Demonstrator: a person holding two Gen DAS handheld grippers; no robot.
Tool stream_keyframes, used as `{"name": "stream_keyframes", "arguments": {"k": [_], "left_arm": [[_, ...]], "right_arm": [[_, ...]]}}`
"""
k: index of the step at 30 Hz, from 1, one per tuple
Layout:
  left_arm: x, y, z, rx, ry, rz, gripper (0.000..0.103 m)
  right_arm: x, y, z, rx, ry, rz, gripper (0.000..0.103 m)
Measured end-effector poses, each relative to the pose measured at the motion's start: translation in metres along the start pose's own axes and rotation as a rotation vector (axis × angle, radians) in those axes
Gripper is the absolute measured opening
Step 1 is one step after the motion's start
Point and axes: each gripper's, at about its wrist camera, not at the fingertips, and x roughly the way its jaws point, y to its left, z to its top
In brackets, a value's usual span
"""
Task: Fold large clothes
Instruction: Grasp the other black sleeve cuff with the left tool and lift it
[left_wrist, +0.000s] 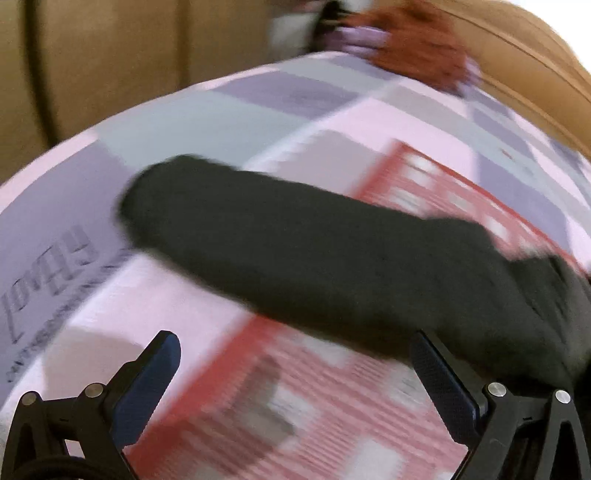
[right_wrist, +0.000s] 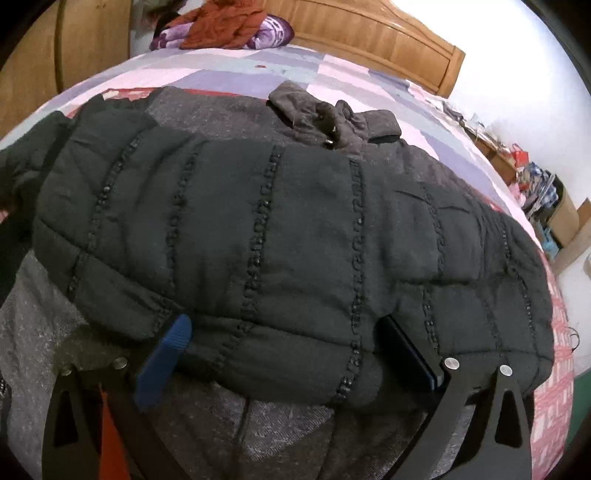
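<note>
A large black quilted jacket with a grey fleece lining lies spread on the bed, one panel folded over the body, its grey collar at the far side. My right gripper is open, its fingers straddling the near edge of the folded black panel without closing on it. In the left wrist view, which is blurred, one black sleeve lies stretched across the patterned bedspread. My left gripper is open and empty, just short of the sleeve.
A heap of rust-red and purple clothes lies at the bed's far end by the wooden headboard. Wooden wardrobe doors stand at the left. Cluttered boxes and bags sit beside the bed at the right.
</note>
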Motion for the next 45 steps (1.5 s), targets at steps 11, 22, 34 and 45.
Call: {"name": "stream_keyframes", "arguments": {"k": [11, 22, 34, 45], "left_arm": [[0.098, 0.07, 0.043, -0.249, 0.142, -0.038, 0.101], [0.146, 0.045, 0.068, -0.299, 0.147, -0.115, 0.014], [0.034, -0.056, 0.119, 0.016, -0.144, -0.205, 0.009], [-0.05, -0.252, 0.097, 0.358, -0.248, -0.453, 0.009]], "right_arm": [[-0.001, 0.004, -0.005, -0.007, -0.031, -0.028, 0.103], [-0.003, 0.004, -0.008, -0.003, -0.035, -0.022, 0.103], [-0.003, 0.003, -0.009, -0.005, -0.035, -0.026, 0.103], [-0.034, -0.002, 0.007, -0.029, -0.076, -0.007, 0.103]]}}
